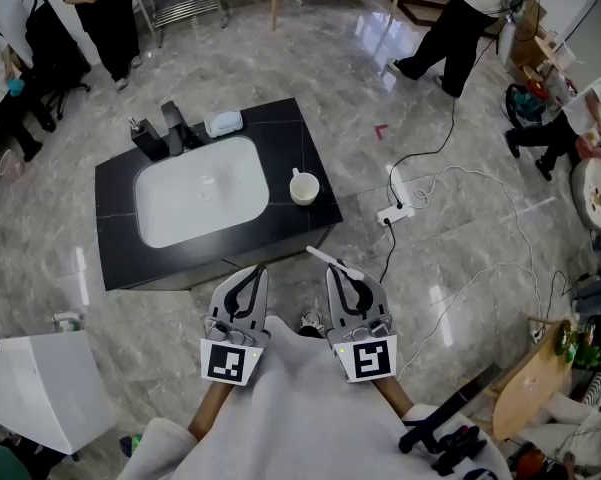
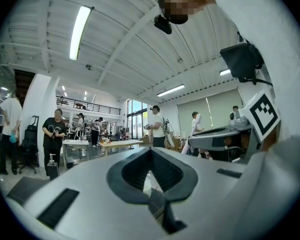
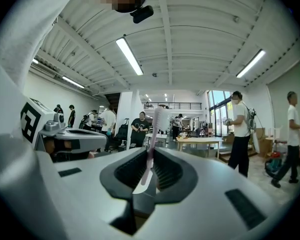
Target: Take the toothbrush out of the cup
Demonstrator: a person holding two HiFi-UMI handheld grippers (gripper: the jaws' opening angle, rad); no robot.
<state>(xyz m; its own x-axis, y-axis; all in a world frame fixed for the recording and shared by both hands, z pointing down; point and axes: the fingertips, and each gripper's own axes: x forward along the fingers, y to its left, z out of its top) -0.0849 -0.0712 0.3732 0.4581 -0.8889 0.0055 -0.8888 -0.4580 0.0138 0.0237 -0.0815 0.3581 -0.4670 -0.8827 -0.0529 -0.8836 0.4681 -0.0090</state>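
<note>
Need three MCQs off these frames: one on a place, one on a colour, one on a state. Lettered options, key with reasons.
1. Where does the cup stand in the head view?
A) on the counter, just right of the sink
B) inside the sink
C) on the floor

2. What colour is the counter top?
A) white
B) wood brown
C) black

3. Where is the toothbrush?
A) upright in the cup
B) clamped in the right claw
C) lying in the sink

Key:
1 A: the cup sits on the counter by the sink's right edge.
2 C: the counter is black around the white sink.
3 B: the right gripper view shows the toothbrush handle pinched between the pads, head pointing up, well clear of the cup.
</note>
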